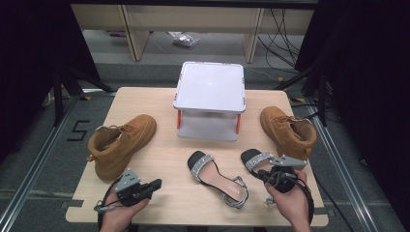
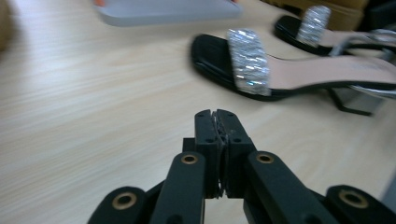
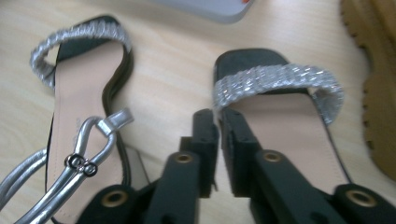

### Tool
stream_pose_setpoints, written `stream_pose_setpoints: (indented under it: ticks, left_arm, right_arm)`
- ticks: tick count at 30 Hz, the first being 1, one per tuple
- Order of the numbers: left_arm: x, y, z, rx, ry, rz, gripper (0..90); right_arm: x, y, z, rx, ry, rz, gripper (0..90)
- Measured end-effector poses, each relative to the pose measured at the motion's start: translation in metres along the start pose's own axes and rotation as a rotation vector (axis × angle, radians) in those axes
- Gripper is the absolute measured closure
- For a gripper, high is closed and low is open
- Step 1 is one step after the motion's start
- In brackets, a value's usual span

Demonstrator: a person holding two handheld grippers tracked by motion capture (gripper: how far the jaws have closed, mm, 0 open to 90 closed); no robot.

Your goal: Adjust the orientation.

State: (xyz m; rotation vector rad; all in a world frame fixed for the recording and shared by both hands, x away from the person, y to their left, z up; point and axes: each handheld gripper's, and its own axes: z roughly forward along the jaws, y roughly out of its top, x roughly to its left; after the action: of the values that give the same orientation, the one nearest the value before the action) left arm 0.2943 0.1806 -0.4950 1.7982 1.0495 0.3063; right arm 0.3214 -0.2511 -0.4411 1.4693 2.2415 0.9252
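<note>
Black right tongs (image 3: 218, 122) pinch sandal (image 3: 280, 112) edge; heel hidden. Left tongs (image 2: 217, 122) clenched, empty.

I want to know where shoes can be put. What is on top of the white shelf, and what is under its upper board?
The top of the white shelf is bare. Under it a lower board shows, also bare at the front; its back part is covered by the top board.

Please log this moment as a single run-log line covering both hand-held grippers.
left hand-held gripper: shut, empty, near left sandal | right hand-held gripper: shut, over right sandal | boots: untouched
</note>
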Motion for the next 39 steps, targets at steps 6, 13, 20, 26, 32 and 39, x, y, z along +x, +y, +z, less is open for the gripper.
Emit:
stream_pose_setpoints:
  ticks: [6, 13, 20, 26, 32, 39]
  left_arm:
    - [-0.028, 0.010, 0.032, 0.084, -0.135, 0.047, 88.7]
    - [-0.059, 0.025, 0.077, 0.207, -0.201, 0.153, 89.0]
    - [-0.078, 0.032, 0.113, 0.315, -0.228, 0.209, 89.0]
    - [-0.082, 0.031, 0.121, 0.330, -0.211, 0.225, 89.1]
    - [-0.076, 0.033, 0.126, 0.348, -0.195, 0.217, 89.4]
    - [-0.068, 0.036, 0.129, 0.334, -0.155, 0.205, 89.4]
  right_arm:
    - [0.007, 0.003, 0.011, 0.051, 0.007, -0.060, 90.0]
    - [0.015, 0.004, 0.027, 0.153, 0.000, -0.080, 90.0]
    - [0.019, 0.002, 0.040, 0.189, 0.008, -0.097, 89.7]
    - [0.026, 0.000, 0.043, 0.227, 0.031, -0.087, 89.4]
    - [0.035, 0.000, 0.044, 0.235, 0.020, -0.087, 90.0]
    - [0.044, 0.000, 0.046, 0.250, 0.061, -0.092, 90.0]
